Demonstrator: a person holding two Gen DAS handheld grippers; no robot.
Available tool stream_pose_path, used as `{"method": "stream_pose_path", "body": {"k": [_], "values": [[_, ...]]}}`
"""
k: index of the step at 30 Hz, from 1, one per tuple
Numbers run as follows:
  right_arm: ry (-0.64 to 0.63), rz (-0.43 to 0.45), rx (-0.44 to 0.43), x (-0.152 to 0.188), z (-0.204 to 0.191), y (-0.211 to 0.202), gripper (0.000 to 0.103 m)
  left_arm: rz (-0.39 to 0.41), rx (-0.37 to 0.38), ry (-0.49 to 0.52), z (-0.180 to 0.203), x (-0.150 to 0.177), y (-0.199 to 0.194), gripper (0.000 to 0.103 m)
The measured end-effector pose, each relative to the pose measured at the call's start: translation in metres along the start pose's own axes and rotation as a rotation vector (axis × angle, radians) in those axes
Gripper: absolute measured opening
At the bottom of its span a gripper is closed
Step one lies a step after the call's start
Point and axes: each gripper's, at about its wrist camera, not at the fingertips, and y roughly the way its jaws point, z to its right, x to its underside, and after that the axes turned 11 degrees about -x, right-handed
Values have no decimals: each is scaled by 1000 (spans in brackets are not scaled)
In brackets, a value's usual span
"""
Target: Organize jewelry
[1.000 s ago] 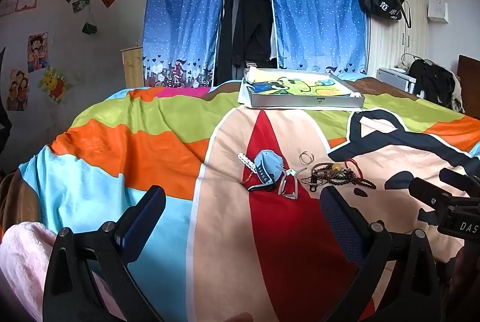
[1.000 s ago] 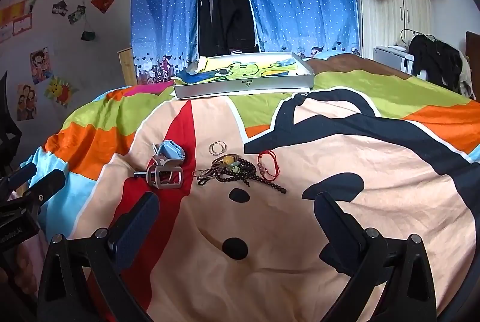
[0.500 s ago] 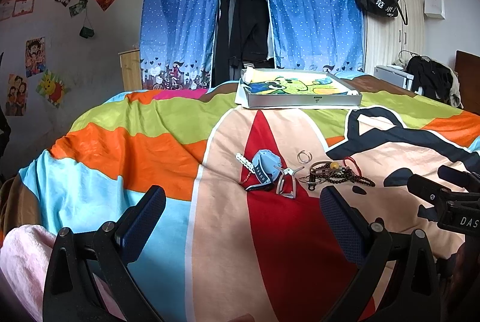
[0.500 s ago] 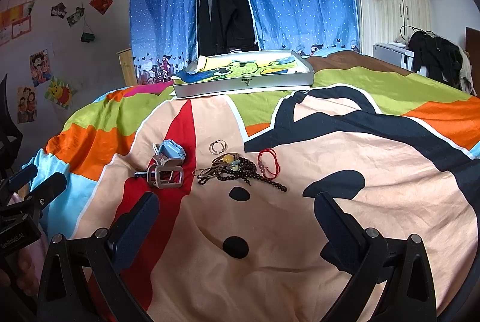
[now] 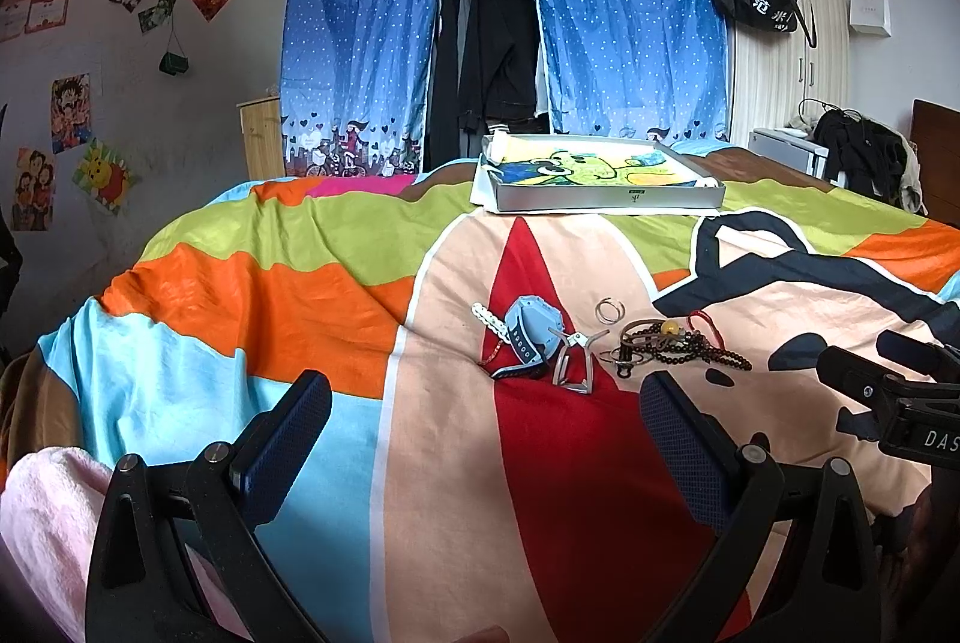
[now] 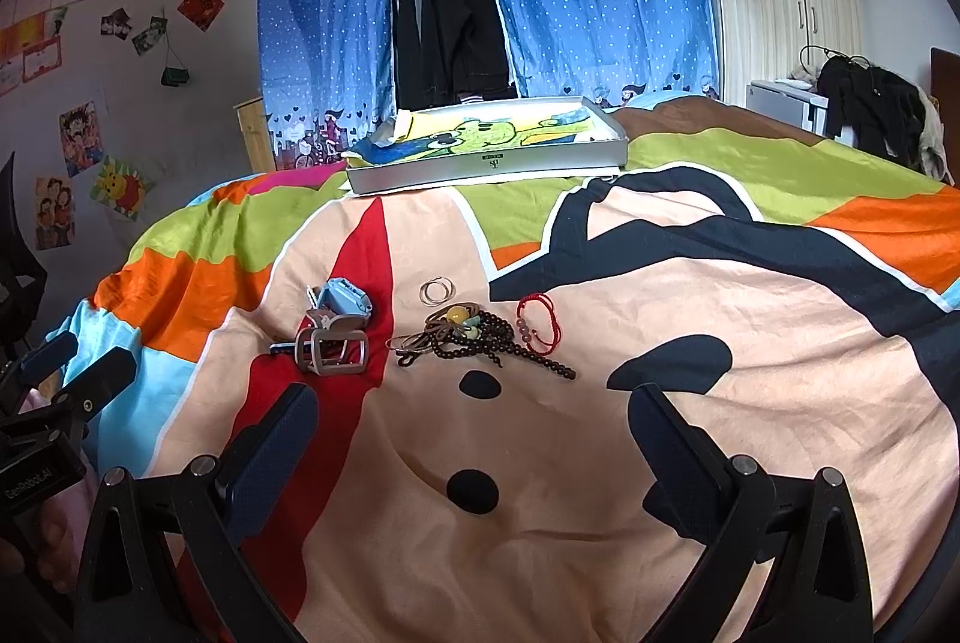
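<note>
across the whole frame spreads the striped cartoon bedspread (image 6: 720, 343), a shallow grey tray (image 6: 489, 163) at upper centre. at the bottom edge the left gripper (image 5: 486, 421) and right gripper (image 6: 474, 427) both gape, released, holding nothing. mid-frame lie a blue watch (image 6: 345, 298), dark bead bracelets (image 6: 480, 337), a red cord bracelet (image 6: 540, 322) and 2 thin rings (image 6: 437, 291).

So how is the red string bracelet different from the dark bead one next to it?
The red string bracelet is a thin cord loop with only a few beads; the dark bead bracelet is beads all along. The red one lies curled in a loop, while the dark one trails out in a line. Both lie on the bedspread, untouched.
</note>
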Motion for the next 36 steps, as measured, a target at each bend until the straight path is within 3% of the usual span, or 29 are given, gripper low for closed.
{"method": "stream_pose_path", "body": {"k": [36], "values": [[3,-1,-5,3,3,0,103,0,-1,3,0,-1,0,101]]}}
